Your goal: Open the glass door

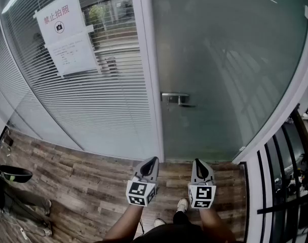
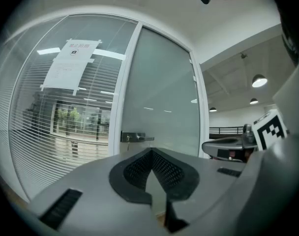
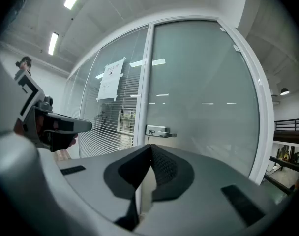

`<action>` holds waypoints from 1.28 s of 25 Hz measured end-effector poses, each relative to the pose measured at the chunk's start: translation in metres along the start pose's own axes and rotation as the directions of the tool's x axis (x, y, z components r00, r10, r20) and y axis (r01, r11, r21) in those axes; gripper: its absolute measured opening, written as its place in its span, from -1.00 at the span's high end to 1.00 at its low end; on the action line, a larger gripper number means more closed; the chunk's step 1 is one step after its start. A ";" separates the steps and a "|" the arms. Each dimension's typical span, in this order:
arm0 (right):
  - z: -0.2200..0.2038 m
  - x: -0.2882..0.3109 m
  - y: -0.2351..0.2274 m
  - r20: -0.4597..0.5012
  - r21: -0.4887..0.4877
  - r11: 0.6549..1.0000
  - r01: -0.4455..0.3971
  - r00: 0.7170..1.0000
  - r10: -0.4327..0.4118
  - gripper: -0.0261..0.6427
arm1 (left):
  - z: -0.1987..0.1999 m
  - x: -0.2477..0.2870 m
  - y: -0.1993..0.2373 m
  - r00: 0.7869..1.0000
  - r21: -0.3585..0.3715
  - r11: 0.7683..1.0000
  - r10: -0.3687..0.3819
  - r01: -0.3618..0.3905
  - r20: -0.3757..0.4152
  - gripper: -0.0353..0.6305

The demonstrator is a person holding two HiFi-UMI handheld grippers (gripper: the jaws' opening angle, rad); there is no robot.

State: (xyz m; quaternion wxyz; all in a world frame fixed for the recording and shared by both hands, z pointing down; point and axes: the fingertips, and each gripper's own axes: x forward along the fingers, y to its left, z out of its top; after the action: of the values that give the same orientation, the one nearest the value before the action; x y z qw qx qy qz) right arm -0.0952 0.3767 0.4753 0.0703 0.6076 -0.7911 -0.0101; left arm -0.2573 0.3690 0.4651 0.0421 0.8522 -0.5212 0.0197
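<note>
Facing frosted glass door (image 1: 230,59), closed | left gripper (image 1: 153,159) and right gripper (image 1: 199,161) were both closed, empty | handle (image 1: 177,99) stood well ahead of tips | wood floor (image 1: 83,181) lay below | blinds partition (image 1: 113,95) with notice (image 1: 65,37) ahead-left

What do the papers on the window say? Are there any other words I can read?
"禁止拍照" in red, on the upper paper sign taped to the glass wall, above a crossed-out camera symbol.
On the lower sheet, the print is too small to read.
No other readable words.
</note>
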 end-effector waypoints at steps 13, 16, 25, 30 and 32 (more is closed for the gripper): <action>0.013 0.085 -0.042 0.007 -0.018 0.998 -0.056 0.998 0.056 0.88 | 0.013 0.085 0.015 0.999 -0.039 0.998 0.040 -0.040 -0.007 0.90; 0.015 0.103 -0.051 0.009 -0.025 0.997 -0.076 0.997 0.076 0.88 | 0.015 0.106 0.014 0.999 -0.036 0.999 0.040 -0.040 -0.015 0.90; 0.016 0.142 -0.077 0.018 -0.008 0.991 -0.132 0.991 0.132 0.88 | 0.011 0.157 0.012 0.997 -0.025 0.997 0.074 -0.075 -0.025 0.90; 0.017 0.161 -0.085 0.021 -0.018 0.985 -0.172 0.985 0.172 0.88 | 0.012 0.174 0.012 0.995 -0.022 0.995 0.095 -0.096 -0.036 0.90; 0.017 0.169 -0.084 0.020 -0.037 0.982 -0.186 0.982 0.187 0.88 | 0.012 0.179 0.013 0.995 -0.017 0.995 0.097 -0.098 -0.038 0.90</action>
State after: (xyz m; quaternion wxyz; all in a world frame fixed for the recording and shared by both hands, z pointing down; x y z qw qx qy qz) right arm -0.0596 0.1912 0.4664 0.0722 0.5293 -0.8450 -0.0242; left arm -0.1875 0.2037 0.4675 0.0588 0.8248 -0.5615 0.0326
